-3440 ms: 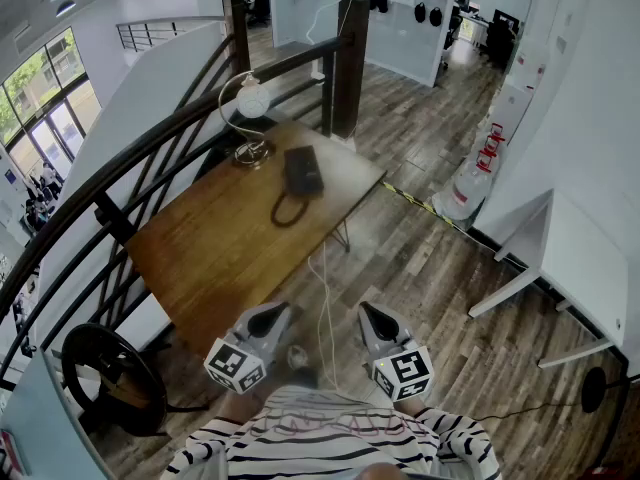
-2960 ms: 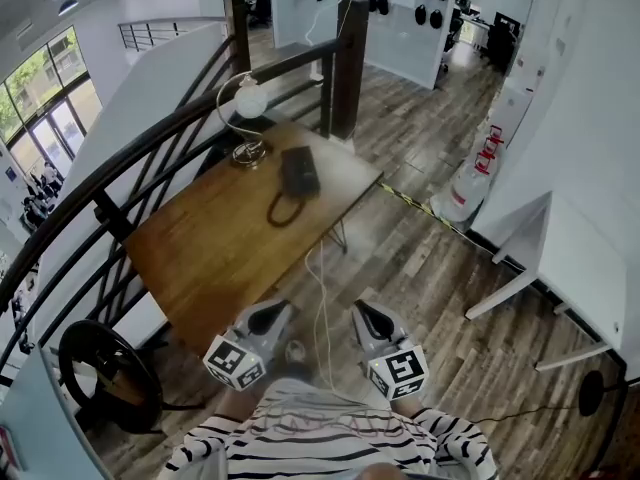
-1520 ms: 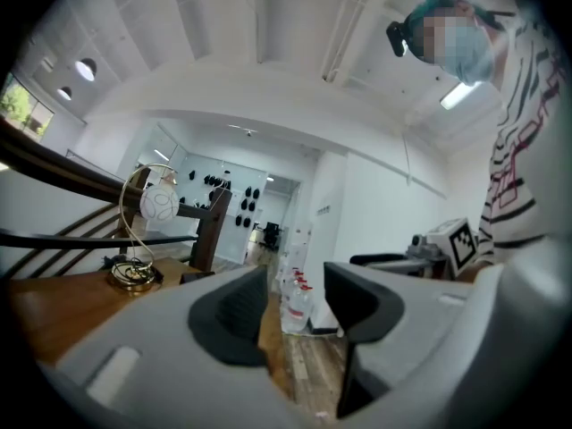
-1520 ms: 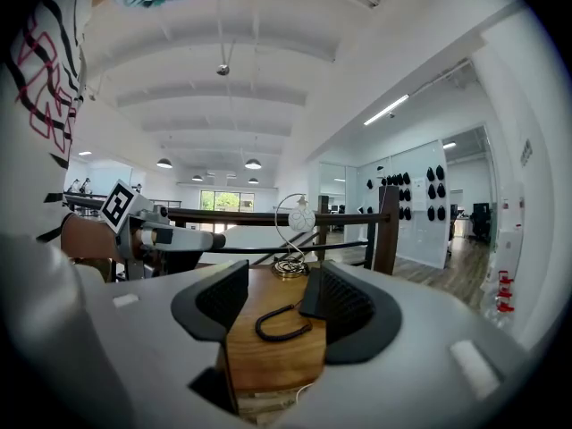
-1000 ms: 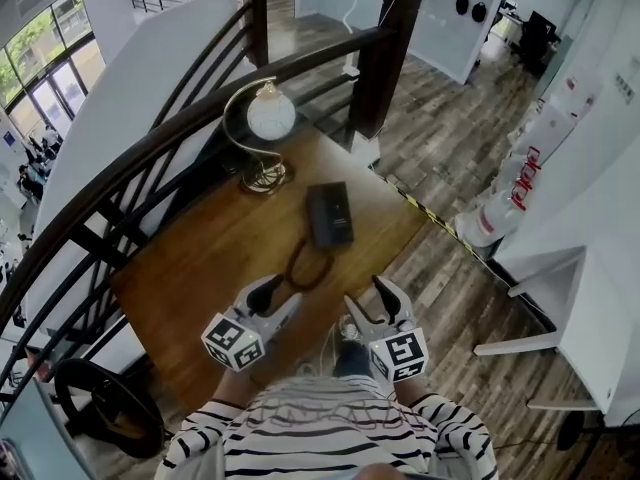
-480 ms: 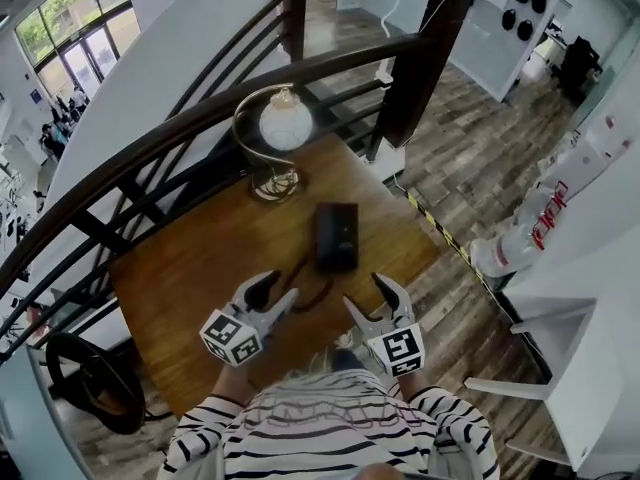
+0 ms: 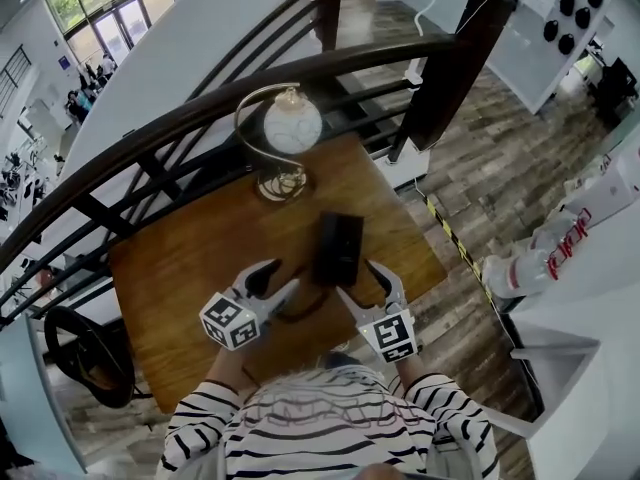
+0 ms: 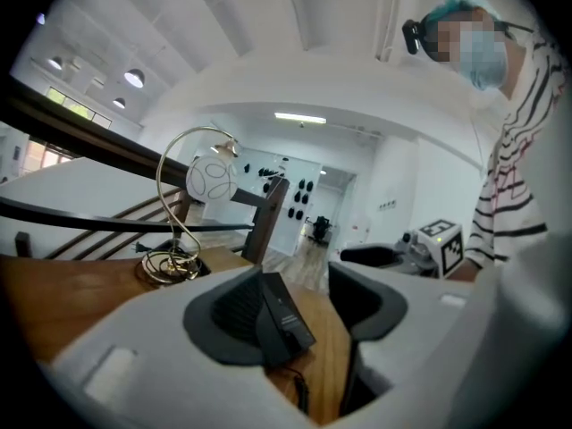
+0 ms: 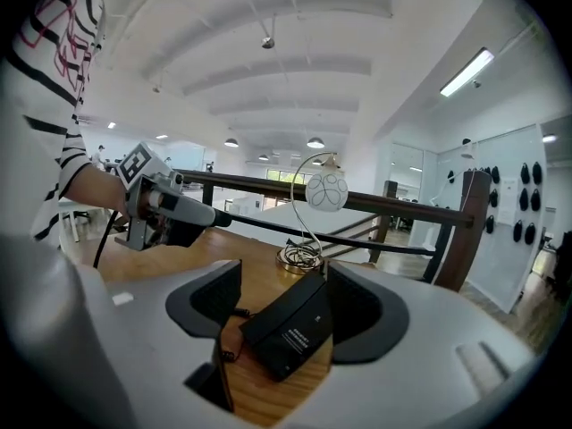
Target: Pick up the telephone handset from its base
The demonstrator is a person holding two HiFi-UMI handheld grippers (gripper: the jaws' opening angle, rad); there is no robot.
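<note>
The person has stepped up to the bench (image 7: 170, 268). The telephone (image 7: 340, 248) lies on it just ahead of the left claw (image 7: 277, 280) and right claw (image 7: 362, 286). Both claws have just been spreading wider and hold nothing, so the pickup looks imminent.

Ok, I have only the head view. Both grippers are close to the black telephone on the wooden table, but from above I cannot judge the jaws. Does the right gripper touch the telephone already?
Observer: No. In the right gripper view the right gripper is open. Its jaws have just been opening, with nothing between them. The telephone lies on the table ahead of them, untouched.
Operator: And the left one?
Observer: The left gripper is open too. Its jaws have just been opening and hold nothing; the telephone lies ahead of it.
Operator: Is there any marking on the telephone?
Observer: There is small white print on its top face, too small to read.
</note>
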